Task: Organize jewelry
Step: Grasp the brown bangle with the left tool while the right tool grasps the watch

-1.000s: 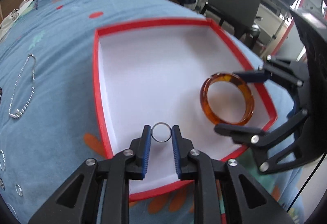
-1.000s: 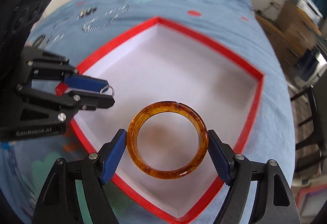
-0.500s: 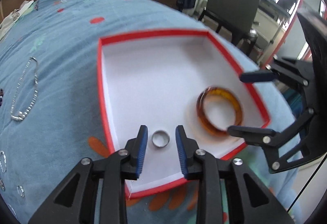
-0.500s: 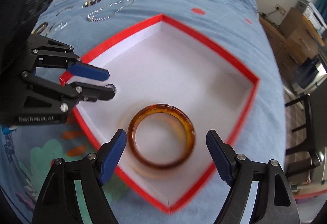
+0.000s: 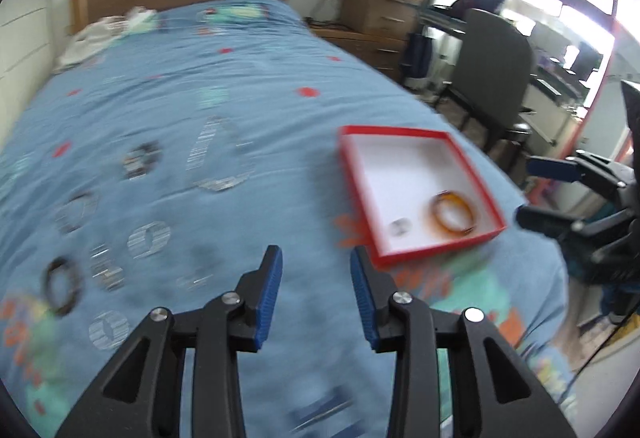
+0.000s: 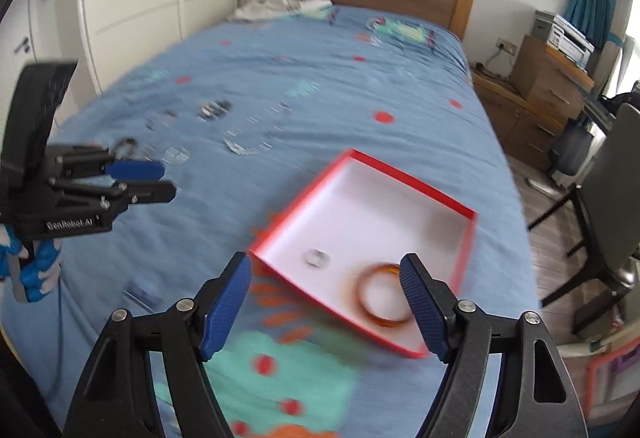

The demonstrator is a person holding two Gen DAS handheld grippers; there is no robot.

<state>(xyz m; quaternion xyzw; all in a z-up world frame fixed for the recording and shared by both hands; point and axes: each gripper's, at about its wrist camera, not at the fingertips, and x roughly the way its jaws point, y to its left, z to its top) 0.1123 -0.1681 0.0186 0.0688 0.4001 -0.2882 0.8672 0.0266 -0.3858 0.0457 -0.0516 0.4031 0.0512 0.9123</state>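
The box (image 6: 460,234) lies on the bed (image 6: 320,86) near its right edge. In the box, the ring (image 6: 318,258) sits left of the bangle (image 6: 384,294). Loose jewelry (image 5: 144,238) is scattered toward the bed's left side, and a chair (image 5: 492,62) stands beyond the right edge.

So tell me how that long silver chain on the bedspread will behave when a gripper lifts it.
The silver chain lies in a loose, bent loop, so it is probably floppy and would dangle. Its thin links look light, though perhaps slippery between pads. Motion blur hides finer detail.
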